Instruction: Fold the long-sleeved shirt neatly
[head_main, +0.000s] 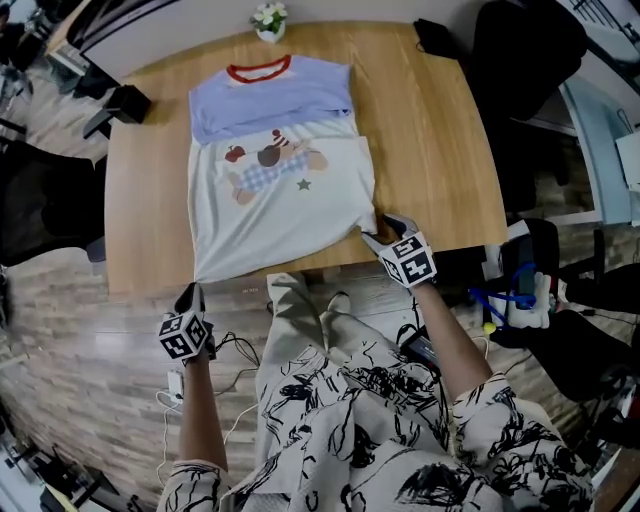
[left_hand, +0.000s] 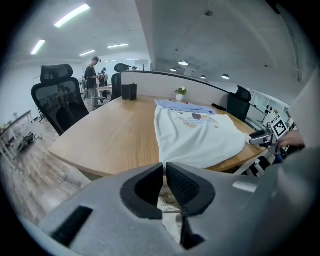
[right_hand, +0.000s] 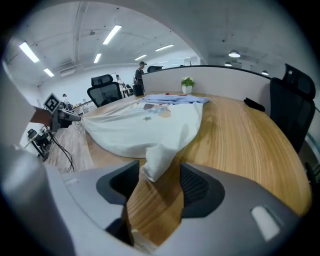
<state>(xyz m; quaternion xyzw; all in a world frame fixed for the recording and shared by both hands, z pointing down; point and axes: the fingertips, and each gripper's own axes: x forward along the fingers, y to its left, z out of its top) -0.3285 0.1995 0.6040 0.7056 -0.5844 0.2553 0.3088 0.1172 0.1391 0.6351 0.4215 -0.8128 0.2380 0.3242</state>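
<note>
The shirt (head_main: 280, 200) lies flat on the wooden table (head_main: 440, 150): white body with a cartoon print, blue sleeves folded across the chest, red collar at the far end. My left gripper (head_main: 194, 292) is at the table's front edge, shut on the shirt's near left hem corner; in the left gripper view the cloth (left_hand: 195, 135) runs into the closed jaws (left_hand: 164, 170). My right gripper (head_main: 375, 232) is at the near right hem corner. In the right gripper view that corner (right_hand: 156, 159) stands up between the wide-apart jaws (right_hand: 160, 175), and neither pad presses on it.
A small potted plant (head_main: 268, 20) stands at the table's far edge. A black box (head_main: 125, 100) sits off the far left corner and a black item (head_main: 435, 35) on the far right. Office chairs (head_main: 45, 200) flank the table. Cables (head_main: 235, 350) lie on the floor.
</note>
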